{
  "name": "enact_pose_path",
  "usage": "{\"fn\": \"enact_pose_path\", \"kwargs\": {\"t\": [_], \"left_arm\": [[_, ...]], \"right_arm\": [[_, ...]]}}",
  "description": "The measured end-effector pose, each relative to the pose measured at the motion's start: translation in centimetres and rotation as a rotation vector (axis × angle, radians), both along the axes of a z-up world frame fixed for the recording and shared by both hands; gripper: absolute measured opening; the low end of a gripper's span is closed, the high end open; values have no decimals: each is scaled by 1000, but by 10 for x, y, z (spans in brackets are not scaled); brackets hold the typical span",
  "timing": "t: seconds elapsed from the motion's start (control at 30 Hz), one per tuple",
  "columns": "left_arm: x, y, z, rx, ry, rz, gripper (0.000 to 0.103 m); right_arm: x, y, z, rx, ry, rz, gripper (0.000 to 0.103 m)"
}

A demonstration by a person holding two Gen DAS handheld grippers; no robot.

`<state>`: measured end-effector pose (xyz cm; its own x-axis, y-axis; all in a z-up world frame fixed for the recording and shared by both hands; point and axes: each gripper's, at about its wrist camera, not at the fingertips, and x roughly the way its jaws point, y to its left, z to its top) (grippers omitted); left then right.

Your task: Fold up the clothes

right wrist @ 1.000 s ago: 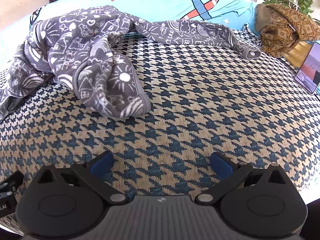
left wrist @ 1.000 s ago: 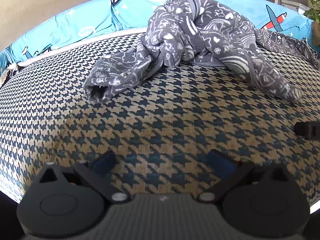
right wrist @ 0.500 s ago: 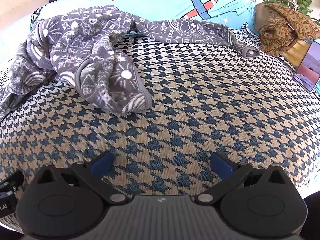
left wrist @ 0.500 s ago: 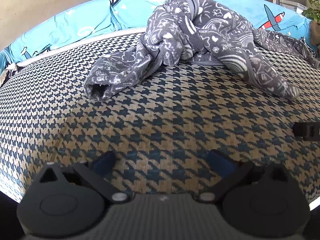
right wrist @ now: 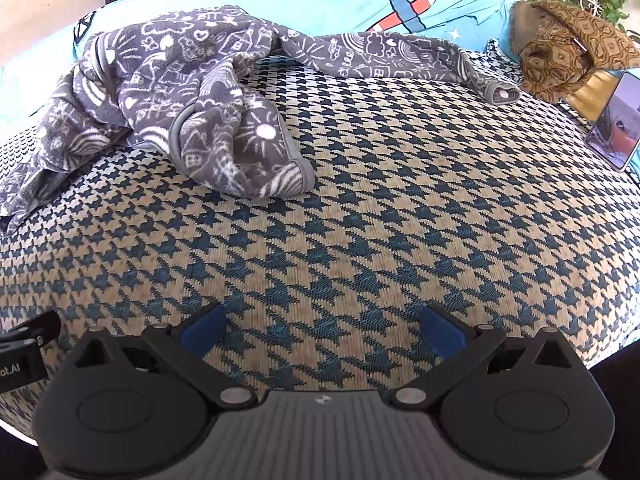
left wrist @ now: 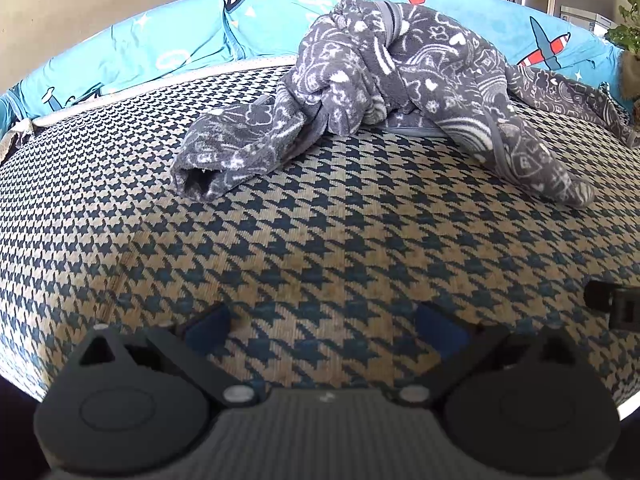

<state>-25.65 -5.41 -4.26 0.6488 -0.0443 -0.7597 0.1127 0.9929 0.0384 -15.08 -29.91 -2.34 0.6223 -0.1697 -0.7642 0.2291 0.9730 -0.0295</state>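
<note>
Left wrist view: left gripper (left wrist: 326, 326) spread wide, nothing between its blue pads (left wrist: 208, 326), low over the houndstooth mat (left wrist: 320, 248). Grey patterned fleece garment (left wrist: 384, 84) lies crumpled at the far side of the mat, well apart from the gripper; one sleeve with an open cuff (left wrist: 196, 180) runs toward the left, visible in this view only. A turquoise printed sheet (left wrist: 160, 56) borders the mat beyond it. Part of the right gripper (left wrist: 616, 304) shows at the right edge. Bare mat fills the room between fingers and cloth. Right wrist view: right gripper (right wrist: 322, 330) also spread wide, empty, over bare mat. The garment sits far left; a rounded trimmed flap (right wrist: 256, 156) lies nearest, and a long sleeve (right wrist: 400, 60) stretches right to a cuff. Only here: a brown patterned cloth (right wrist: 568, 48) and a propped phone (right wrist: 616, 124) at the right edge, near the mat's border. Garment bunched, unfolded, white doodle print.
</note>
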Motion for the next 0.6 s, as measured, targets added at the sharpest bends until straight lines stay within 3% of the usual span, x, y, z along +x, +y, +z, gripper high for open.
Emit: {"fn": "enact_pose_path", "kwargs": {"t": [0.27,0.37,0.6], "left_arm": [[13,4,15,-17,-21,-5,103],[22,1,15,-7,-10,-8,103],[42,-5,9,17,-5,-7,103]], "right_arm": [[-1,-2,7,70,-69,-24,103],[5,3,1,34,-28,-28,103],[5,10,-3,-12,-30,-23,103]]}}
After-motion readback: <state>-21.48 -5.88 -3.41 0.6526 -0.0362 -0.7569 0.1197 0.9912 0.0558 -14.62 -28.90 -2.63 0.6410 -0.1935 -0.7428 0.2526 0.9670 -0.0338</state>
